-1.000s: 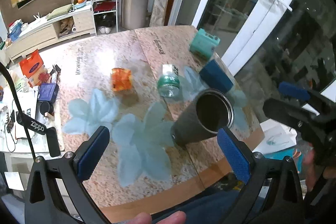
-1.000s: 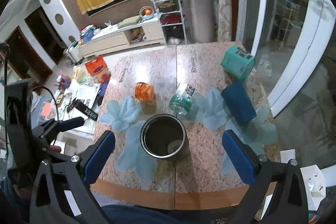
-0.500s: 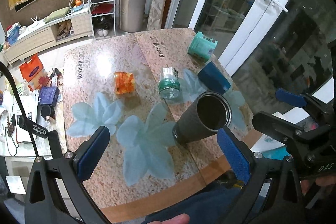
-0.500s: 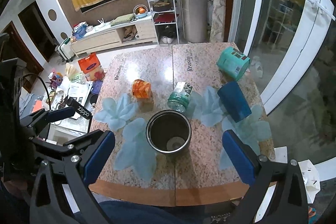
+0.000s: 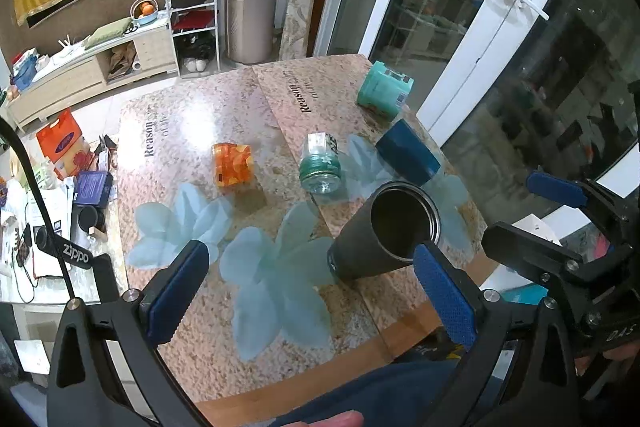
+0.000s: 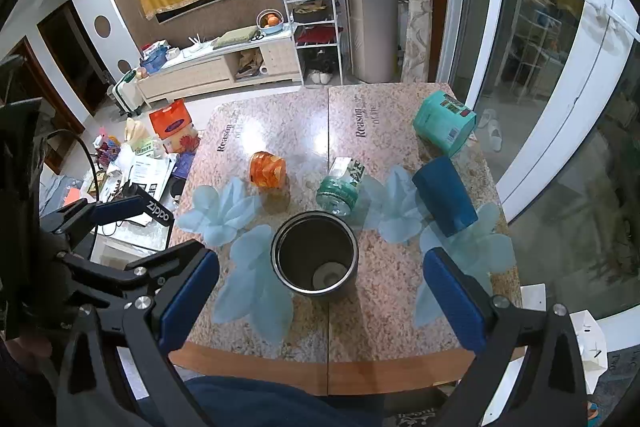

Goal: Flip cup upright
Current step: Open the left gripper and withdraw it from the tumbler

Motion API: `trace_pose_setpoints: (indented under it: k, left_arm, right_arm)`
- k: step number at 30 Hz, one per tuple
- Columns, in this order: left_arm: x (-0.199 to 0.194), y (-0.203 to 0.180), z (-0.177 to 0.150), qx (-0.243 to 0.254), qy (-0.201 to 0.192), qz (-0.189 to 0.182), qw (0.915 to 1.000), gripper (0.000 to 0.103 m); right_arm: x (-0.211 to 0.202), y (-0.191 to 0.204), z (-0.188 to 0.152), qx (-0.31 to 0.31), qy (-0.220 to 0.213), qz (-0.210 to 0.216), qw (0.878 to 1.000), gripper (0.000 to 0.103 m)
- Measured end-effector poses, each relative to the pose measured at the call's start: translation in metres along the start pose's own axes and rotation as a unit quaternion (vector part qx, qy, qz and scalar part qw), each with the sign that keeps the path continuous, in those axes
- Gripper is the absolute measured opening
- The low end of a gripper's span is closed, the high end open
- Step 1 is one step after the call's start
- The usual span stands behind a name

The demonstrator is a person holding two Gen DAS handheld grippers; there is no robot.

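Note:
A dark metal tumbler point(image 5: 384, 231) stands upright with its mouth open on the stone table point(image 5: 200, 347); it also shows in the right wrist view point(image 6: 316, 253). My left gripper point(image 5: 308, 291) is open and empty, raised above the near table edge. My right gripper point(image 6: 320, 291) is open and empty, held above the tumbler's near side. A dark blue cup point(image 6: 444, 195) lies on its side at the right; it also shows in the left wrist view point(image 5: 408, 157).
An orange cup point(image 6: 267, 169), a clear green-lidded jar point(image 6: 340, 185) and a teal tub point(image 6: 444, 123) lie on their sides farther back. The table's near wooden edge point(image 6: 320, 371) is close. Glass doors stand right; a cluttered low table stands left.
Both grippers have pulled back and up from the tumbler, which stays upright. The scene looks farther away in both views.

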State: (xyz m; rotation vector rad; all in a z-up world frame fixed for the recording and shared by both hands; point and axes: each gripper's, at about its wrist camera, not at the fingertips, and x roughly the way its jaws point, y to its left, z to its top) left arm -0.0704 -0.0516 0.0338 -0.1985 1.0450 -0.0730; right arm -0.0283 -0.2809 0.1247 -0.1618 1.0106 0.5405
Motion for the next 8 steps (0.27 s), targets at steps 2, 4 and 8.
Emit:
trace_pose_setpoints:
  k: [2, 4, 8]
  left_arm:
    - [0.0008, -0.0011, 0.0005, 0.001, 0.001, 0.001, 1.0, 0.103]
    - [0.0001, -0.0012, 0.0003, 0.0, 0.0, 0.0, 1.0, 0.103]
    - [-0.0001, -0.0017, 0.0017, -0.003, -0.008, -0.004, 1.0, 0.103]
  right_arm:
    - [-0.0007, -0.0004, -0.0003, 0.0, 0.0, 0.0, 1.0, 0.102]
    - [-0.0005, -0.0007, -0.0002, 0.002, 0.0, 0.0, 1.0, 0.102]
    - [-0.002, -0.0013, -0.0004, 0.004, -0.001, 0.003, 1.0, 0.102]
